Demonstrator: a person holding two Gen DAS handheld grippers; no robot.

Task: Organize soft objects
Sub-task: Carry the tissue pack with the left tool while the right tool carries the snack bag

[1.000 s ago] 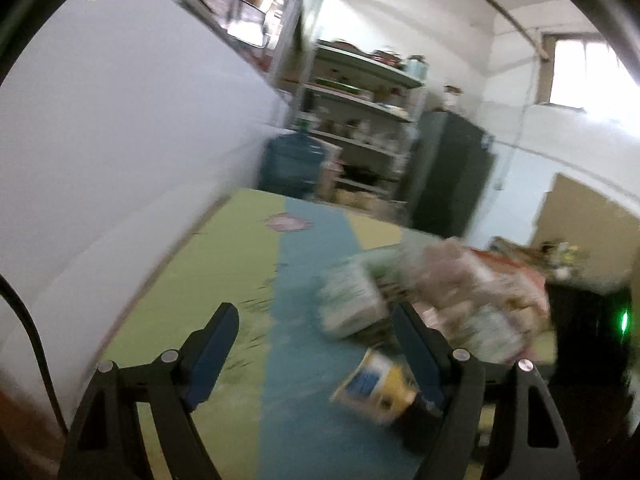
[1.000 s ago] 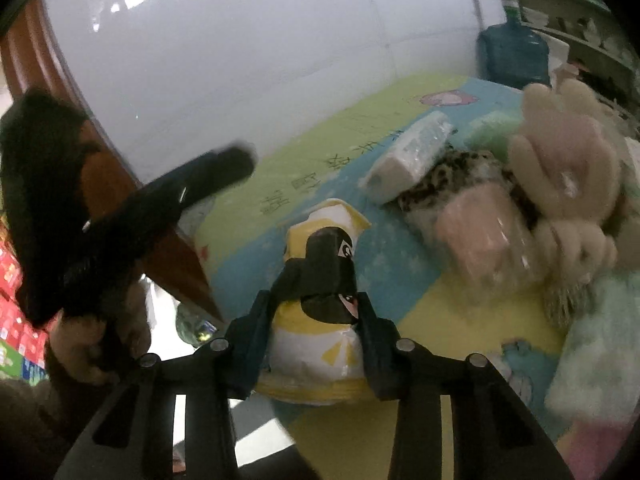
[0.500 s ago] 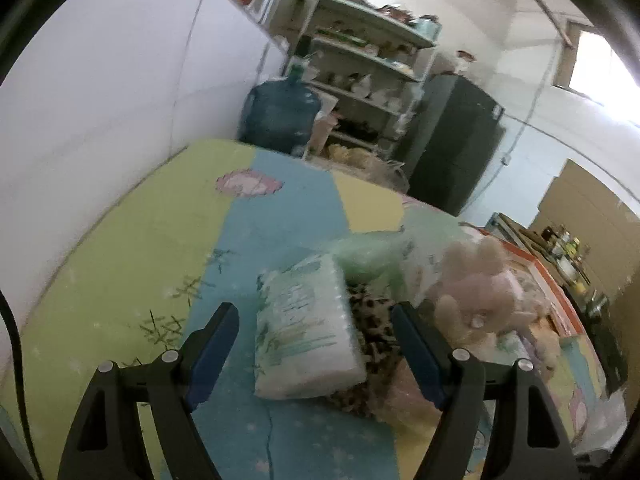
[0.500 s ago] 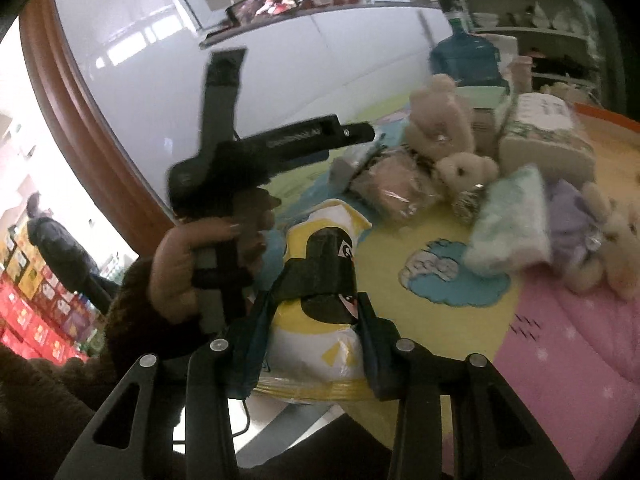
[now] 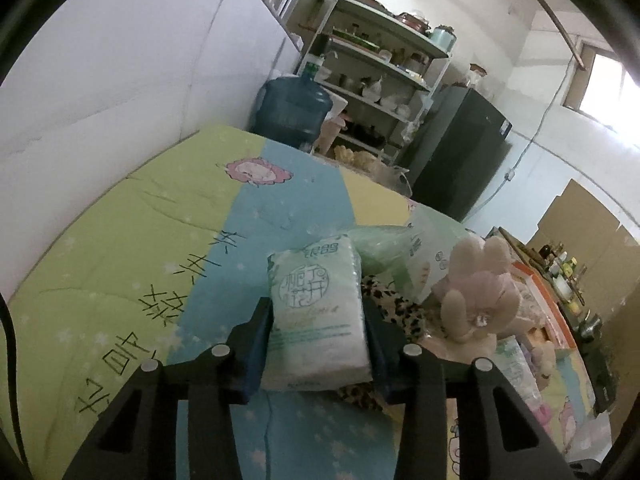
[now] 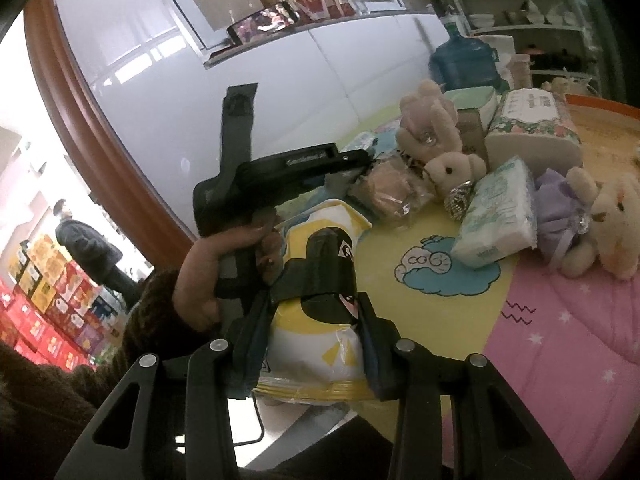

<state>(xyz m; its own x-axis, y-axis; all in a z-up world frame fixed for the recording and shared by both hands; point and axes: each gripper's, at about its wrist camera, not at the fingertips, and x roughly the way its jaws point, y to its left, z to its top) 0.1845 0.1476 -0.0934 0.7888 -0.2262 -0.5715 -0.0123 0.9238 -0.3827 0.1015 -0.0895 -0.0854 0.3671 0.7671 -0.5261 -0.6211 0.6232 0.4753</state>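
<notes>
A white tissue pack (image 5: 316,340) with green print lies on the colourful quilt (image 5: 120,260), against a leopard-print bundle (image 5: 396,312). My left gripper (image 5: 317,306) has its jaws closing on this pack, and both pads touch its sides. In the right wrist view, my right gripper (image 6: 314,308) is shut on a yellow and white packet (image 6: 320,344) with a black figure, held over the quilt's near edge. A hand (image 6: 208,272) holds the left gripper's handle (image 6: 288,168) just beyond it.
A pink plush bunny (image 5: 476,292) and green packs (image 5: 384,244) sit right of the white pack. The right wrist view shows teddy bears (image 6: 452,168), another tissue pack (image 6: 500,216) and a floral tissue box (image 6: 532,128). A water jug (image 5: 292,108) stands beyond the quilt.
My left gripper came down onto the white tissue pack and its jaws narrowed from wide open to touching the pack's sides. The right gripper swung right, still holding the yellow packet.
</notes>
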